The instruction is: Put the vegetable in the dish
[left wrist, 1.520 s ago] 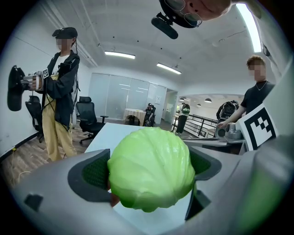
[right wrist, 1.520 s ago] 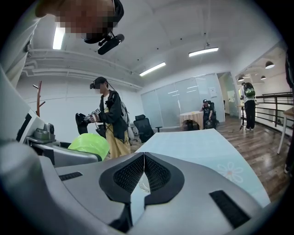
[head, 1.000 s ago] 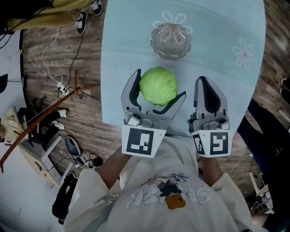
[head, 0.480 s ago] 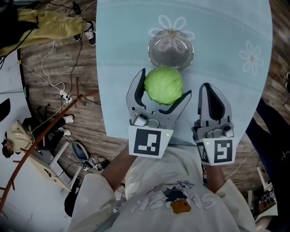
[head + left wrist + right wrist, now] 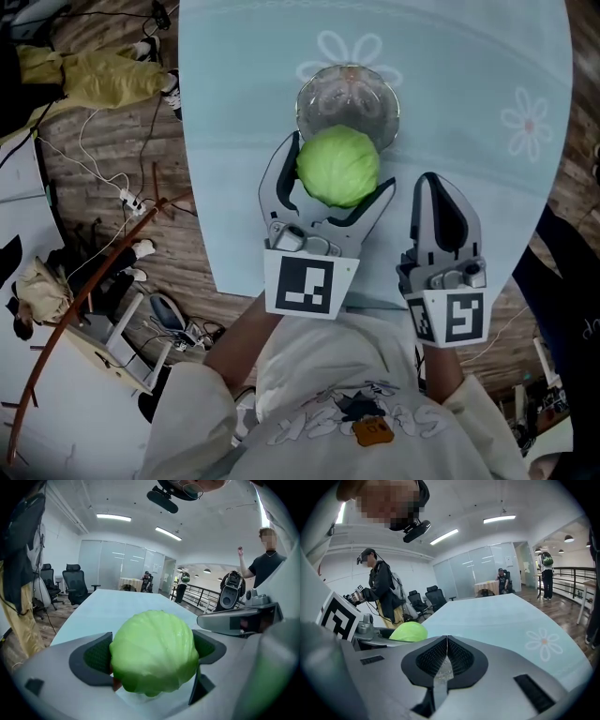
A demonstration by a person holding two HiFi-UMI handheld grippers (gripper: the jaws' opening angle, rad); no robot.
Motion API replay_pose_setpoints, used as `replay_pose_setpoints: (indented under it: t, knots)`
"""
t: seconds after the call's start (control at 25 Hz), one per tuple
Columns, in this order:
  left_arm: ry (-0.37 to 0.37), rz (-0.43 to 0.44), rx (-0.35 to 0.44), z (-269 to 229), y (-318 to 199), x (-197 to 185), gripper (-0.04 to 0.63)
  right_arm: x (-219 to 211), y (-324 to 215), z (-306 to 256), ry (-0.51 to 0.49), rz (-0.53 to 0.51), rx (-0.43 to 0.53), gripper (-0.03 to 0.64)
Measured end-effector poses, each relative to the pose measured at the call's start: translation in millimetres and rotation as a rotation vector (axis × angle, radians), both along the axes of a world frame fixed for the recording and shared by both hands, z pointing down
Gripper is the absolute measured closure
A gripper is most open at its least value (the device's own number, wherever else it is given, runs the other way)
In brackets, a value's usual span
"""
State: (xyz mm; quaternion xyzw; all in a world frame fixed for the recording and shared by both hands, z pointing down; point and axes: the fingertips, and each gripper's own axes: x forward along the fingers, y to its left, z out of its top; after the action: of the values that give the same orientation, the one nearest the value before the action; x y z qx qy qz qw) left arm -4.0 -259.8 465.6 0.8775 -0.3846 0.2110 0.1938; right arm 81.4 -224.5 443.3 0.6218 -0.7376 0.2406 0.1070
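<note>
**Figure. Head view with both gripper views: the cabbage carried but not yet delivered.**

The left gripper (image 5: 340, 161) grasps the cabbage (image 5: 337, 171). Its jaws stand wide apart, one on each flank of the green head, and the left gripper view shows both dark pads pressed against the leaves. In the head view the cabbage sits at centre frame, directly below the dish (image 5: 352, 86). The dish is a clear glass bowl that rests on the pale blue table (image 5: 469, 216) at upper centre. The top of the cabbage overlaps the lower rim of the dish in this view. Whether it touches the glass or hangs above it cannot be told from here. In the left gripper view a strip of table shows beneath the cabbage, which suggests that it is held clear of the surface.

The right gripper (image 5: 432, 180) lies at lower right of centre, beside the left and apart from the cabbage. Its jaws are clenched together on nothing, and the right gripper view shows the two pads meeting along one line. The cabbage appears at the left of that view.

*Progress.* The grasp is made and the cabbage is at the near edge of the dish. The dish appears empty. The following steps are left, as a judgement:
- moving the cabbage fully over the bowl
- lowering it inside
- opening the left jaws

The round head looks nearly as wide as the bowl, so it will likely rest high on the glass.
</note>
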Motion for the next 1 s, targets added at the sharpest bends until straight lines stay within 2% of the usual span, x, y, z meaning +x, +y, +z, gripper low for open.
replay_pose_setpoints:
  t: [0.24,0.8,1.0]
  knots:
    - [-0.027,0.023,0.004,21,-10,6,0.069,3,-5,11,-0.007,0.013,-0.012,0.594]
    - [-0.094,0.062,-0.062,58,-23,20,0.071,12,-8,34,-0.029,0.042,-0.062,0.594]
    - [-0.147,0.147,-0.009,68,-34,30,0.071,11,-6,37,-0.040,0.045,-0.068,0.594]
